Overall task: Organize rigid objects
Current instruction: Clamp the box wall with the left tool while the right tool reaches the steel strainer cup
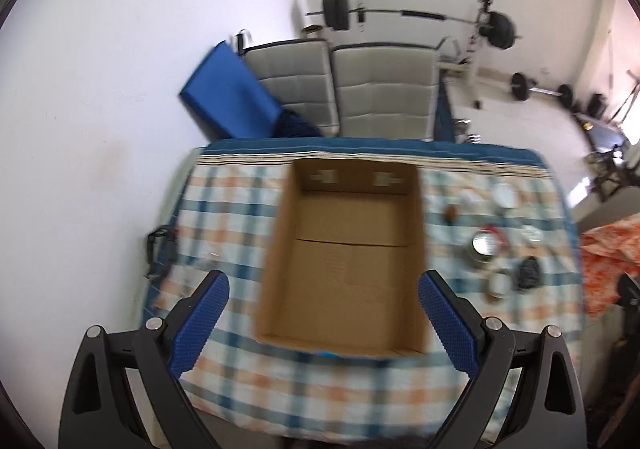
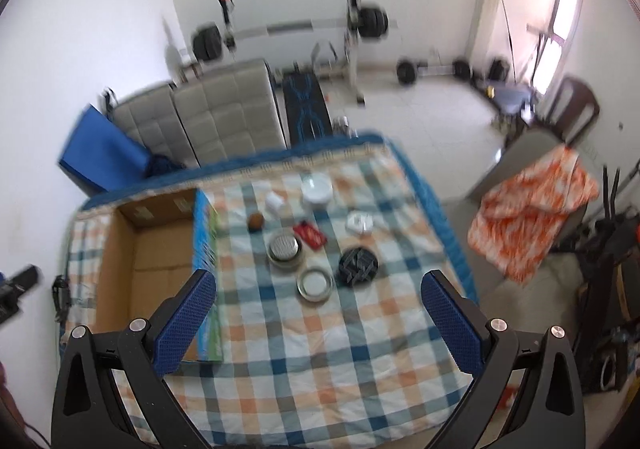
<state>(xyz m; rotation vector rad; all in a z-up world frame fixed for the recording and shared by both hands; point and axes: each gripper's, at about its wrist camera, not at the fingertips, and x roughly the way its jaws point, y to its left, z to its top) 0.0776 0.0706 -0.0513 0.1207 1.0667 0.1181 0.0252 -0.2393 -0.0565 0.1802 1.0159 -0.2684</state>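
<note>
I am hovering my left gripper (image 1: 323,323) over the empty box (image 1: 348,257) on the table (image 1: 224,217), fingers wide, holding nothing. To the right, the objects are sitting loose on the cloth: a tin (image 2: 285,247), a ring lid (image 2: 315,284), a black disc (image 2: 358,265), a red tag (image 2: 310,235). My right gripper (image 2: 318,323) is also spread wide and empty. Crowding is the risk: reaching for one could knock its neighbour, I judge.
</note>
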